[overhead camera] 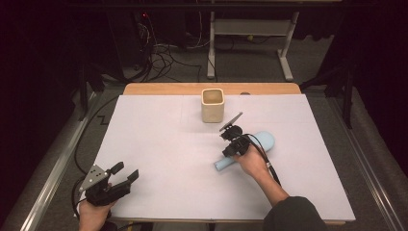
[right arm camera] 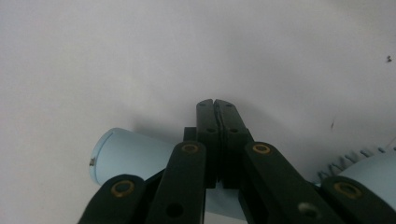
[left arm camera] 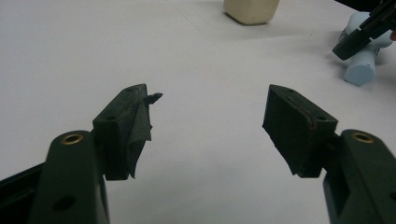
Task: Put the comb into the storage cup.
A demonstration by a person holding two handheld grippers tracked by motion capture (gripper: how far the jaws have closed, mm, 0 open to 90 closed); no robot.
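A light blue brush (overhead camera: 260, 142) lies on the white sheet right of centre, its round handle (right arm camera: 130, 151) pointing toward the near left. My right gripper (overhead camera: 226, 152) hovers over that handle, jaws pressed together with nothing between them (right arm camera: 217, 103); the handle passes beneath them. In the left gripper view the same brush (left arm camera: 360, 70) lies at the upper right. My left gripper (overhead camera: 125, 172) rests at the sheet's near left corner, open and empty (left arm camera: 210, 100). The tape on one of its pads (left arm camera: 140, 126) is peeling.
A beige square cup (overhead camera: 212, 105) stands upright at the back centre of the white sheet (overhead camera: 159, 144), also seen from the left gripper (left arm camera: 250, 10). The wooden table edge (overhead camera: 168, 89) runs behind it. Cables and a desk frame lie on the floor beyond.
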